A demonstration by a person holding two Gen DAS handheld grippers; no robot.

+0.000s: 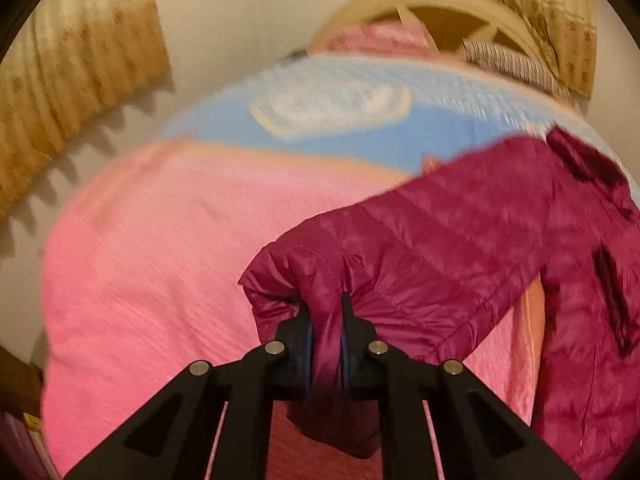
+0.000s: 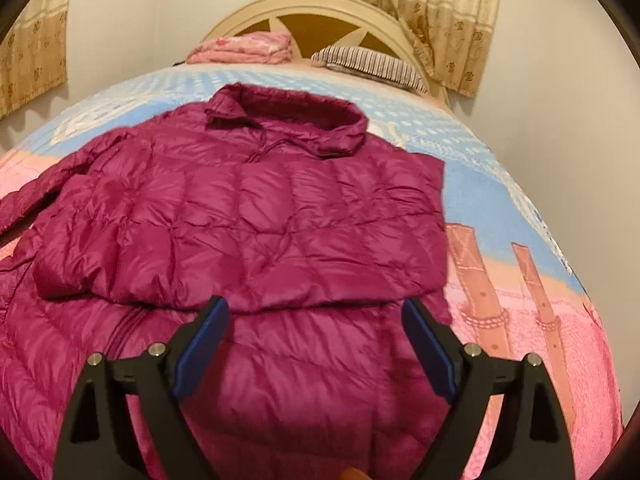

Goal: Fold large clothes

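One magenta quilted down jacket (image 2: 256,216) lies spread on the bed (image 2: 500,216), whose cover is pink toward the near edge and blue toward the headboard (image 2: 320,8). Two tools are present, one per hand.

Left wrist view: the left tool (image 1: 325,312) has its two fingers pressed nearly together, pinching a bunched fold of the jacket's (image 1: 460,232) sleeve end between the blue pads (image 1: 309,344). The gripped cloth is raised off the pink cover, and the sleeve runs rightward to the body of the garment, which fills the right side of this view. The picture is motion-blurred. One patterned curtain (image 1: 80,92) hangs at the left wall, and a second one (image 1: 552,12) hangs beyond the headboard at upper right.

Right wrist view: the right tool (image 2: 316,320) is spread wide, its two fingers well apart, with the blue pads (image 2: 200,352) facing inward. It holds nothing and hovers above the lower body of the jacket; contact with the cloth cannot be determined. The upper half of the garment lies in a doubled layer over the lower half, with the collar (image 2: 288,120) pointing toward the headboard. One sleeve trails off to the left edge. Two items rest at the head of the bed: one folded pink blanket (image 2: 244,50) on the left, and one striped pillow (image 2: 372,64) on the right.
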